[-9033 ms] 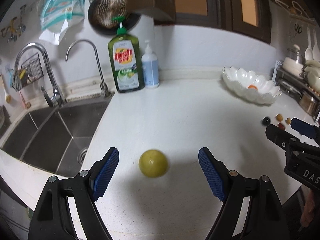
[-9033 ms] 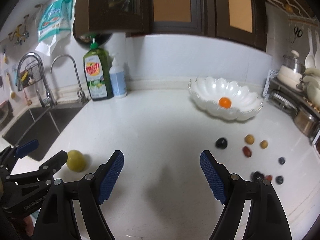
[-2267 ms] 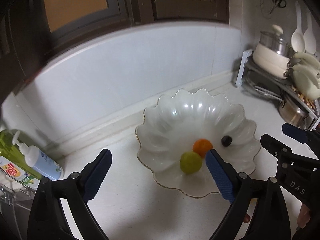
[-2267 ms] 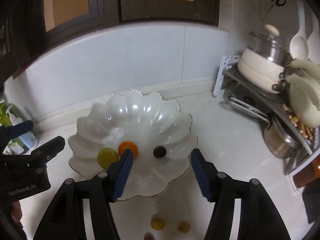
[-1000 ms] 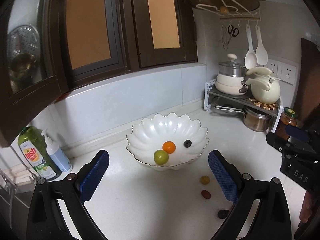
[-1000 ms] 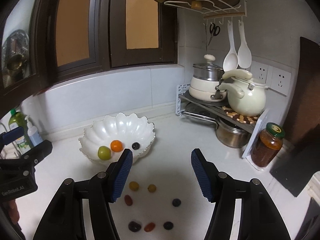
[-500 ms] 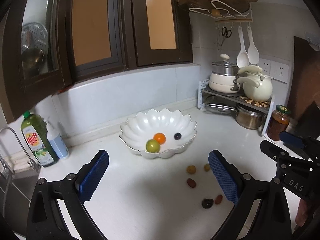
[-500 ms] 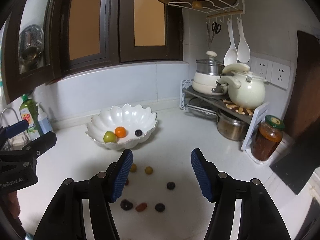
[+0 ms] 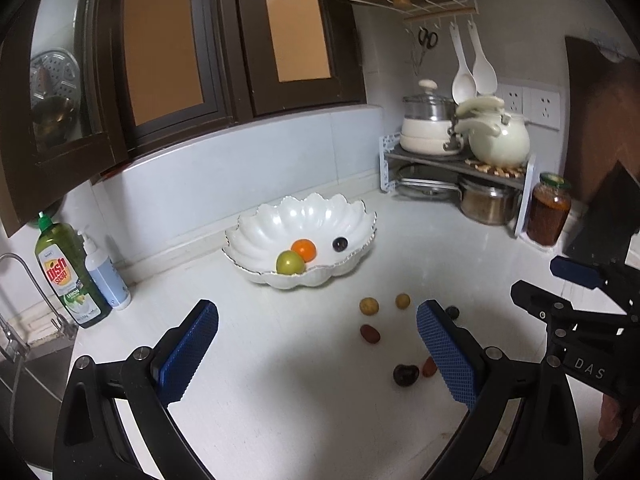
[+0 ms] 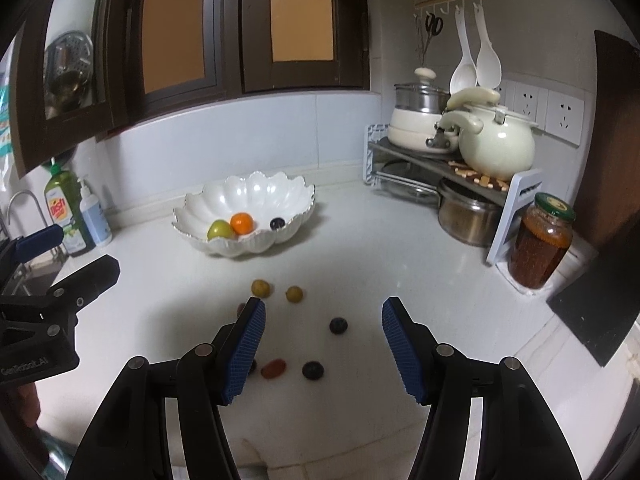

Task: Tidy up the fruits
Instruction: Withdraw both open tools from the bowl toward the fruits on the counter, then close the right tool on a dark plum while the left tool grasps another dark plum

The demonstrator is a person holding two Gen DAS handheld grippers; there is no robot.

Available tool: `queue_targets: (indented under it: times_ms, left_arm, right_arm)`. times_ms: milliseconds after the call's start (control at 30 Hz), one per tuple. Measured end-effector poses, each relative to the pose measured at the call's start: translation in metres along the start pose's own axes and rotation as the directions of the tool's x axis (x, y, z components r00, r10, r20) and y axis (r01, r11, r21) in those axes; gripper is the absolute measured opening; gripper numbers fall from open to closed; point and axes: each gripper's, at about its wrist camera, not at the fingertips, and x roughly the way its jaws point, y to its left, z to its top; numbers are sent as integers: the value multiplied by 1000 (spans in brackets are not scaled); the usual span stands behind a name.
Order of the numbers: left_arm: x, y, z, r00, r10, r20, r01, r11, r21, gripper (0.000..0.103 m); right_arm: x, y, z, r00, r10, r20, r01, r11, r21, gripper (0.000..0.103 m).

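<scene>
A white scalloped bowl (image 9: 260, 224) (image 10: 256, 192) stands near the back wall and holds a green fruit (image 9: 289, 262) (image 10: 220, 229), an orange fruit (image 9: 304, 249) (image 10: 242, 223) and a dark fruit (image 9: 340, 244) (image 10: 277, 223). Several small fruits lie loose on the white counter in front of it: yellow ones (image 9: 369, 306) (image 10: 294, 294), a red one (image 9: 370, 333) (image 10: 273, 368) and dark ones (image 9: 405, 374) (image 10: 338, 325). My left gripper (image 9: 318, 344) hangs open above the counter, nothing between its blue pads. My right gripper (image 10: 324, 344) is open too, over the loose fruits.
A green dish soap bottle (image 9: 68, 276) and a white pump bottle (image 9: 106, 272) stand by the sink at left. At right a rack (image 10: 452, 168) carries pots and a kettle, with a steel pot and a jar of red preserve (image 10: 540, 240) beside it.
Both grippers have drawn back from the bowl and sunk a little toward the counter. More of the loose fruits now shows in front of them. Both stay open and empty.
</scene>
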Motion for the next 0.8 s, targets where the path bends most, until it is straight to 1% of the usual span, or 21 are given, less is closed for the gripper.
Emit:
queue_targets:
  times_ms: [200, 333, 400, 467, 533, 567, 700, 800]
  left_arm:
    - [7, -4, -16, 999, -19, -33, 19, 1000, 15, 98]
    - [14, -7, -26, 998, -19, -62, 21, 999, 32, 91]
    - [18, -7, -31, 996, -29, -79, 32, 999, 35, 89]
    - [22, -8, -35, 995, -36, -90, 40, 998, 43, 84]
    - [26, -10, -39, 994, -42, -96, 48, 997, 54, 82]
    - [28, -11, -40, 994, -51, -99, 57, 997, 59, 80]
    - [35, -18, -45, 990, -88, -107, 97, 992, 84, 75]
    - [41, -22, -48, 988, -108, -114, 119, 988, 100, 73]
  right_arm:
    - [7, 2, -13, 999, 17, -34, -19, 999, -32, 62]
    - [13, 7, -20, 998, 24, -63, -28, 998, -53, 62]
    - [17, 9, -24, 996, 29, -80, -33, 998, -55, 62]
    - [22, 10, -28, 994, 39, -99, -45, 998, -50, 62]
    - [27, 12, -31, 993, 41, -112, -47, 997, -54, 61]
    - [29, 12, -33, 992, 41, -120, -48, 997, -56, 61]
    - [37, 13, -37, 988, 51, -144, -60, 996, -59, 60]
    - [43, 12, -40, 986, 54, -157, -66, 996, -67, 56]
